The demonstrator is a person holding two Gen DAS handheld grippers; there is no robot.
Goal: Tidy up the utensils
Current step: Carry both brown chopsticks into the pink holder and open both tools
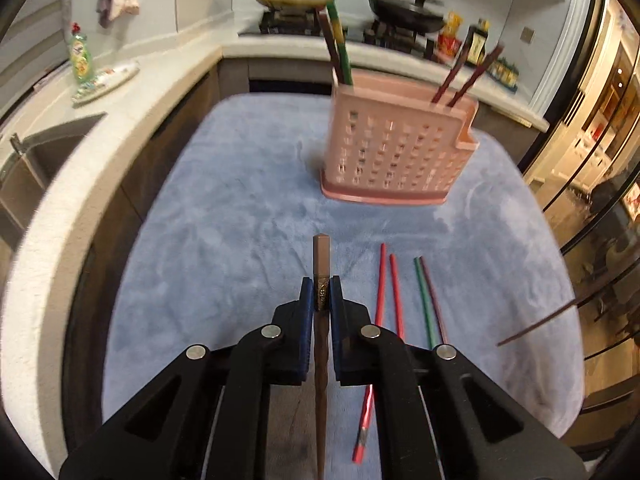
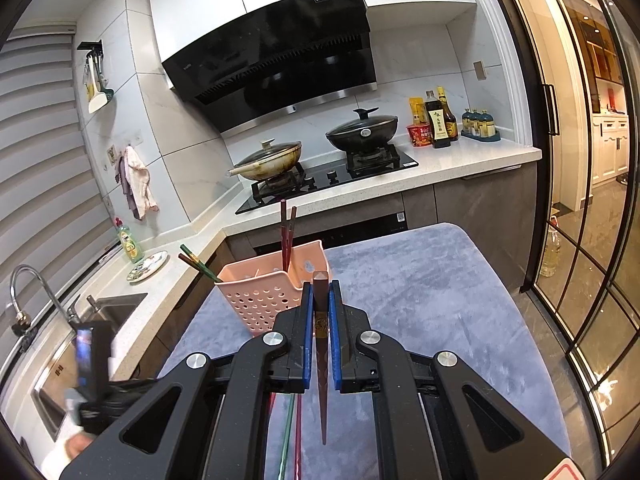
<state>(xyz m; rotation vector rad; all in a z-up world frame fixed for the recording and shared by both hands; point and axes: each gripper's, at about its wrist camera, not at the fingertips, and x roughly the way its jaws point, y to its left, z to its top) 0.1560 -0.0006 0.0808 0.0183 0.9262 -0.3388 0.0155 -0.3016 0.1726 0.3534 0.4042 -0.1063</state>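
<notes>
brown wooden chopstick [image 1: 321,264] pinched near its thick square end in the nearly closed left gripper [image 1: 321,296]; right gripper [image 2: 321,304] clamps another chopstick [image 2: 320,284] likewise. both face the pink holder [image 1: 396,152]. light, stiff, thin, likely to swivel between the pads.

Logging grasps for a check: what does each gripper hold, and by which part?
Each is shut on a brown chopstick, near its thick end: left gripper on one chopstick, right gripper on another.
</notes>
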